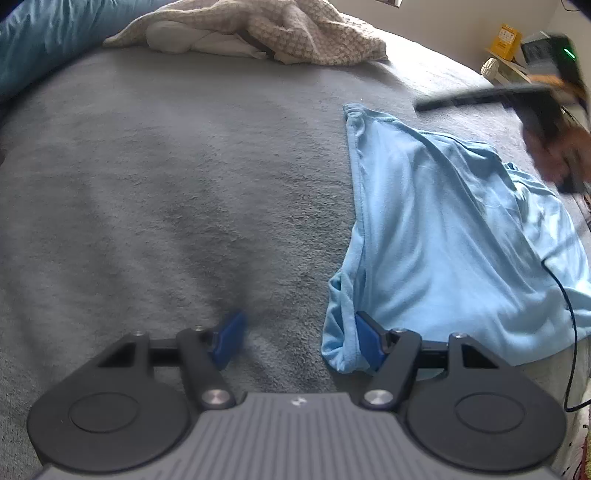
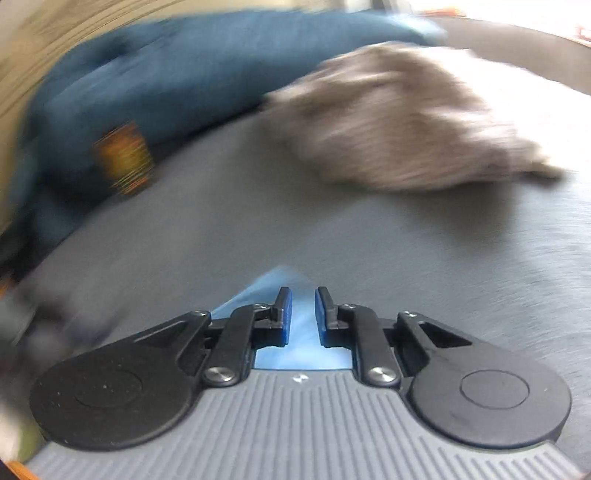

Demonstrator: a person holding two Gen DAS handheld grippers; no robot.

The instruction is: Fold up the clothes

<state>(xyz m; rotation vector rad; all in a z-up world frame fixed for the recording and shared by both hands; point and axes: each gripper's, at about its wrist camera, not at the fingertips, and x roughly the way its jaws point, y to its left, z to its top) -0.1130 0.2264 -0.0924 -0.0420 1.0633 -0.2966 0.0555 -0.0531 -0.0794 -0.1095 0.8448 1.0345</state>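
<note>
- Left gripper (image 1: 299,341) sits low over the grey blanket (image 1: 166,192), jaws spread wide, nothing between them; its right blue pad (image 1: 367,341) is touching the near corner of the light blue shirt (image 1: 443,229).
- Shirt lies rumpled on the blanket, off to the right of the left gripper, a bunched fold at its near-left corner.
- Left view alone shows the other tool: up at the far right, a hand (image 1: 561,155) holds the dark right-hand device above the shirt's far side, all smeared by motion, with a black cable (image 1: 567,314) trailing down over the cloth.
- Left view also gives the far end sharply: a beige patterned throw (image 1: 303,33) heaped over something white, a blue pillow (image 1: 48,40) at the left, a yellow box (image 1: 508,40) on a shelf at the right.
- Right gripper (image 2: 303,312), seen only in its own view, has its jaws slightly apart; light blue cloth (image 2: 295,328) shows in the gap and beneath the pads, but whether it is pinched I cannot tell.
- Right view is heavily blurred: the pillow (image 2: 166,66) and throw (image 2: 406,118) are streaks, and an orange-and-yellow patch (image 2: 123,162) by the pillow is unreadable.
</note>
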